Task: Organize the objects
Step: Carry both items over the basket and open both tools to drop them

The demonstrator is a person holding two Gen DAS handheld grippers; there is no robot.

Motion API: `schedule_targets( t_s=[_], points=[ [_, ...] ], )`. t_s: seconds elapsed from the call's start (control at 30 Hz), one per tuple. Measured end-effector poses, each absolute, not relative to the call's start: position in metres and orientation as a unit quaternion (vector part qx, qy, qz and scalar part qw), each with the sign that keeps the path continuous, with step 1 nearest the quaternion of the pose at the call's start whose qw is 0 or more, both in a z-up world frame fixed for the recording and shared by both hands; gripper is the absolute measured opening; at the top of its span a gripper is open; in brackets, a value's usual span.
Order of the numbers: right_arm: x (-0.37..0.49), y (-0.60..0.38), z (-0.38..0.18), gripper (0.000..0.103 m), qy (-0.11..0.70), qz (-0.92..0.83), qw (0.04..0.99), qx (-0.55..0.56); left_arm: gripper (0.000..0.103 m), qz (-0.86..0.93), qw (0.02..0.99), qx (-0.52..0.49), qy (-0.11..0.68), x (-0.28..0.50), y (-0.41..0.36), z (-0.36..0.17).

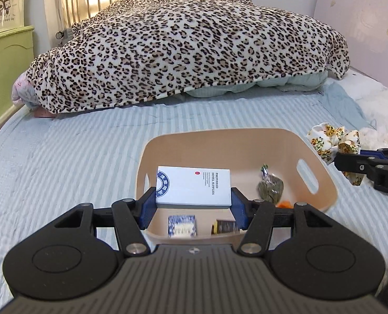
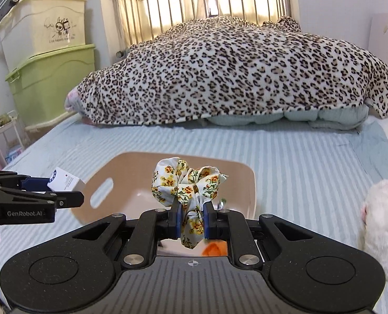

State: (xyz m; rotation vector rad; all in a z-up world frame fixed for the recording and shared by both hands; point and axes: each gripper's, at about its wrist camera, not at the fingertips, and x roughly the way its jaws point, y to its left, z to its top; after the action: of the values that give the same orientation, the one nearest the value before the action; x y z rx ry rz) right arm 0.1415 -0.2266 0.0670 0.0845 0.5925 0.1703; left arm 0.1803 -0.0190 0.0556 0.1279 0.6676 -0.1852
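A beige plastic bin sits on the striped bed. My left gripper is shut on a white box printed with hotel supplies text, held above the bin. Inside the bin lie a green wrapped item, a blue packet, a dark packet and something orange. My right gripper is shut on a floral scrunchie, held over the bin's near edge. The scrunchie and right gripper also show in the left wrist view at the right.
A leopard-print blanket covers a heap at the back of the bed. A white plush toy lies at the right. Green and cream storage boxes stand at the left wall.
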Motion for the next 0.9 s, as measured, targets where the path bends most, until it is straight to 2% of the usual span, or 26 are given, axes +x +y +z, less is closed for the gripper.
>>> schedule_targets(
  t_s=[0.4, 0.7, 0.73, 0.8, 0.9],
  points=[
    [0.200, -0.227, 0.035, 0.014, 0.335, 0.055, 0.939, 0.054, 0.060, -0.074, 0.915, 0.068, 0.390, 0.242, -0.033, 0.004],
    [0.223, -0.215, -0.004, 0.016, 0.388, 0.051, 0.920, 0.010, 0.060, -0.067, 0.897, 0.074, 0.430, 0.255, -0.030, -0.029],
    [0.223, -0.214, -0.007, 0.020, 0.391, 0.050, 0.919, 0.008, 0.060, -0.069, 0.898, 0.079, 0.428, 0.253, -0.032, -0.029],
    [0.223, -0.213, -0.009, 0.037, 0.394, 0.046, 0.918, 0.005, 0.061, -0.074, 0.898, 0.081, 0.426, 0.248, -0.032, -0.027],
    [0.219, -0.213, -0.008, 0.041, 0.392, 0.042, 0.919, 0.006, 0.068, -0.078, 0.903, 0.077, 0.416, 0.240, -0.031, -0.016]
  ],
)
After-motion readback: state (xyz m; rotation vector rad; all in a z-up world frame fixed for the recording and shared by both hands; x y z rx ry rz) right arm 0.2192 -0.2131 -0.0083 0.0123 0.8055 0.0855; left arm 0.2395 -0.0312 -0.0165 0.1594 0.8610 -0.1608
